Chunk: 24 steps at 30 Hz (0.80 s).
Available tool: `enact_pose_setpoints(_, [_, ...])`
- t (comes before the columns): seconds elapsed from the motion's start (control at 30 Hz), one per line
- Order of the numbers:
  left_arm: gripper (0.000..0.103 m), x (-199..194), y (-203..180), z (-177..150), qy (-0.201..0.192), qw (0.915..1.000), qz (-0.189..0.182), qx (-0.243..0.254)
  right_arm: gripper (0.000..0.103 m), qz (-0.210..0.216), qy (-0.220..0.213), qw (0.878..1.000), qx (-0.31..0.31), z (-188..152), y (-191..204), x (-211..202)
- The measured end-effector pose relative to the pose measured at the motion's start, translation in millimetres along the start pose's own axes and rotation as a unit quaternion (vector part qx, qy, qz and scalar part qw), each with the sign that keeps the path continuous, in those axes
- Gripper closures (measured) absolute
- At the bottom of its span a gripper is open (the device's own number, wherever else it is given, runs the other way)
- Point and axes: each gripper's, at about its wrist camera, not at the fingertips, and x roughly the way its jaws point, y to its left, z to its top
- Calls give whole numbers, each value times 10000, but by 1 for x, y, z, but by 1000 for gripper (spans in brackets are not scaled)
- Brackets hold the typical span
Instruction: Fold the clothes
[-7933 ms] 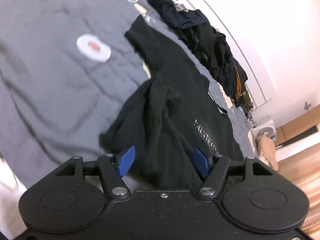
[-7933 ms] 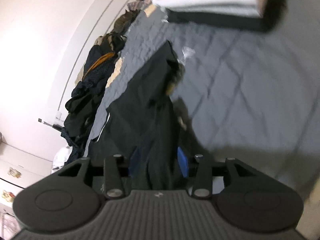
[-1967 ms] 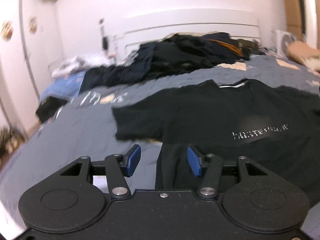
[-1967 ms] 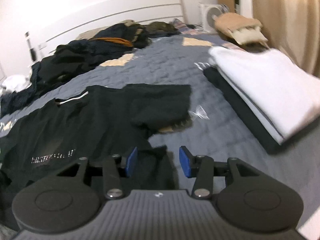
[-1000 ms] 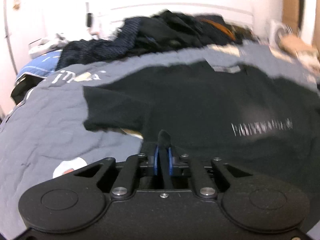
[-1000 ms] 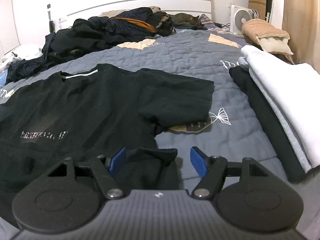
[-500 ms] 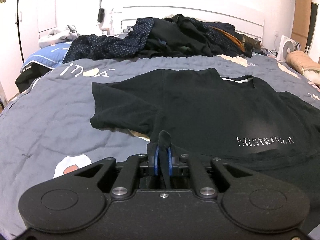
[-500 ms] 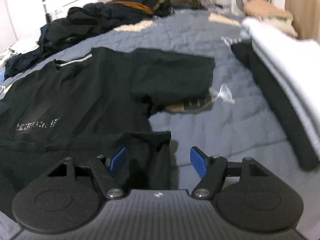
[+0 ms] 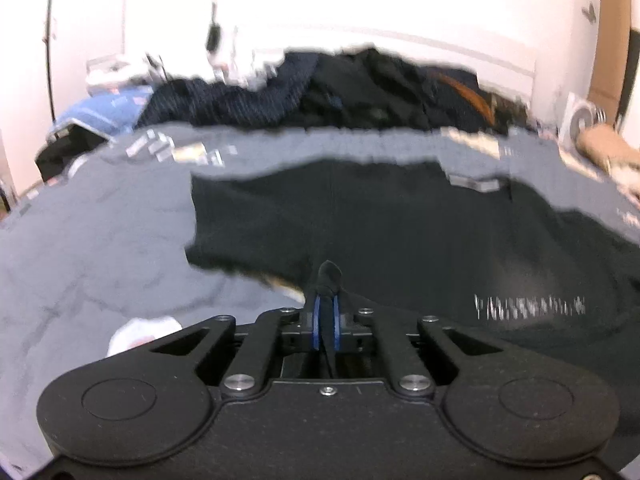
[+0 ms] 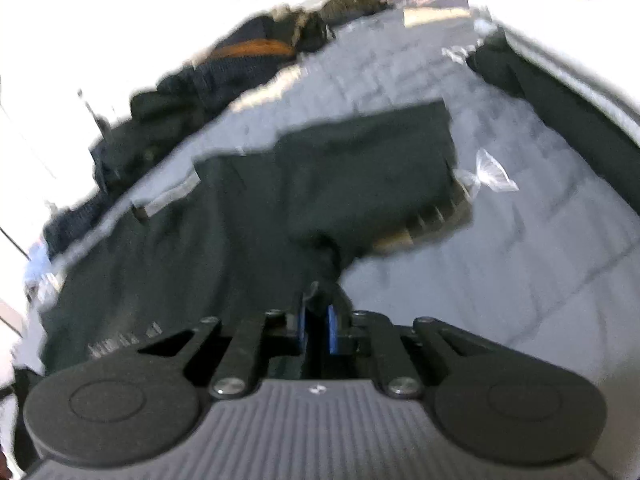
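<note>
Black T-shirt (image 9: 400,232) lies spread flat on the grey quilt (image 9: 100,240). My left claw (image 9: 326,312) pinches its near hem. My right claw (image 10: 318,320), jaws just closing, clamps the hem below the other sleeve. Both views blurred.

Grey quilt (image 9: 100,240) (printed motifs), white headboard (image 9: 460,46), fan (image 9: 580,124), wardrobe (image 9: 24,40) at left.

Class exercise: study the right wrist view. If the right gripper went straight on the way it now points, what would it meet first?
The right gripper has just been closing and is pinching the hem of the black T-shirt. Straight ahead lies more of that shirt, probably its folded sleeve, spread on the grey quilt. Blur leaves depth uncertain.
</note>
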Motion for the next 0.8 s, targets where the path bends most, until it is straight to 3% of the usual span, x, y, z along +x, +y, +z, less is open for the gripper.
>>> enact_pose_setpoints(0.13, [97,-11,2,12,-472,9987,52,-171,94,215,-479,9986,59,17,12,-10])
enact_pose_setpoints(0.43, [97,19,1,20,-304,9993,40,-231,94,-24,-450,9988,-199,28,19,24])
enact_pose_setpoints(0.67, [97,23,5,27,-498,9983,111,-276,94,-35,-732,9962,-480,39,32,31])
enact_pose_setpoints(0.8, [97,47,7,19,-6,9994,138,-313,93,-365,-574,9915,-1107,35,44,53])
